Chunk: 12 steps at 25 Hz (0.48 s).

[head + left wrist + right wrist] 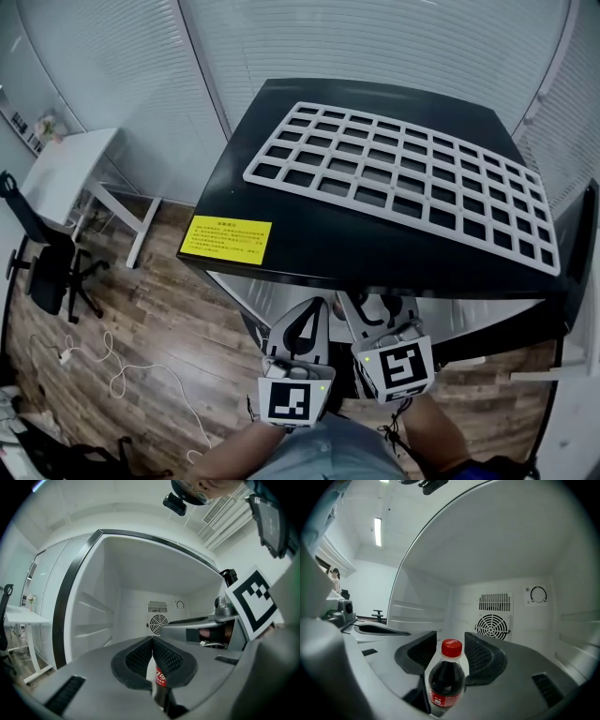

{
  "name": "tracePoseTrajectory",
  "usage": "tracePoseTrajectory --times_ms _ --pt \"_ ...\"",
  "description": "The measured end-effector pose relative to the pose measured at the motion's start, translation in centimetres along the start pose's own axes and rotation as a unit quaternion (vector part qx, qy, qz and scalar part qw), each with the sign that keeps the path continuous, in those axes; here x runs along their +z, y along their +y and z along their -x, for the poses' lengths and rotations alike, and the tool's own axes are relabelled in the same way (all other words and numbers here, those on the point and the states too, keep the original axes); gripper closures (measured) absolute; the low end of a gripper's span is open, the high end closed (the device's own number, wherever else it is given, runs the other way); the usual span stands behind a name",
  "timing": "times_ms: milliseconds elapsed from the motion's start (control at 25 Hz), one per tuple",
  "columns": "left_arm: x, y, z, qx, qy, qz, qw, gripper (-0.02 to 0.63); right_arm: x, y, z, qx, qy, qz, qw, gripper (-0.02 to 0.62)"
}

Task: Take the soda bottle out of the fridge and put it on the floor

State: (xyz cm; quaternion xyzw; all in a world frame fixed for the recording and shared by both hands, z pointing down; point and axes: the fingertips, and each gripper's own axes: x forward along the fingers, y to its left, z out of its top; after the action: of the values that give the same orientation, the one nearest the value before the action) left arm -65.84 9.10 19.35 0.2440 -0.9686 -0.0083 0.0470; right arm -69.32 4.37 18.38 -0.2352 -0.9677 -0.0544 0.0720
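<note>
From the head view, both tools reach in under the black top of the fridge point(319, 234). The left gripper point(314, 309) sits just beside the right gripper point(380, 309). The bottle is hidden from here, so I don't steer by this camera.

In the left gripper view, the left gripper point(152, 641) has its jaws pressed together at the tips with nothing between the pads. A sliver of the bottle point(161, 677) shows through the gap below them. I judge this tool is only a bystander, so it is best held off to its side, clear of the way out.

In the right gripper view, the right gripper point(450, 639) has its jaws spread wide. The bottle point(446, 679) stands upright between them inside the fridge, and neither pad touches it. The red cap point(451, 648) sits about level with the pads, which I think is too high for a good hold. I would dip slightly so the pads meet the dark body below the shoulder. I would centre it so both pads land together, then squeeze firmly without tipping it. After that I would raise it just clear, draw straight back out and keep it upright all the way to the floor.
</note>
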Motion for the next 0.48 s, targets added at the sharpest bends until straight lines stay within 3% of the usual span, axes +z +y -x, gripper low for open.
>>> tracePoseTrajectory --times_ms 280,480 --pt "1.6 0.8 1.1 -0.014 0.0 0.002 0.9999 0.589 1.4 1.3 -0.9 -0.008 0.018 0.028 0.999 0.404" --pt "-0.9 3.2 0.6 -0.021 0.005 0.005 0.9997 0.589 -1.0 2.3 -3.9 -0.013 0.032 0.031 0.999 0.417"
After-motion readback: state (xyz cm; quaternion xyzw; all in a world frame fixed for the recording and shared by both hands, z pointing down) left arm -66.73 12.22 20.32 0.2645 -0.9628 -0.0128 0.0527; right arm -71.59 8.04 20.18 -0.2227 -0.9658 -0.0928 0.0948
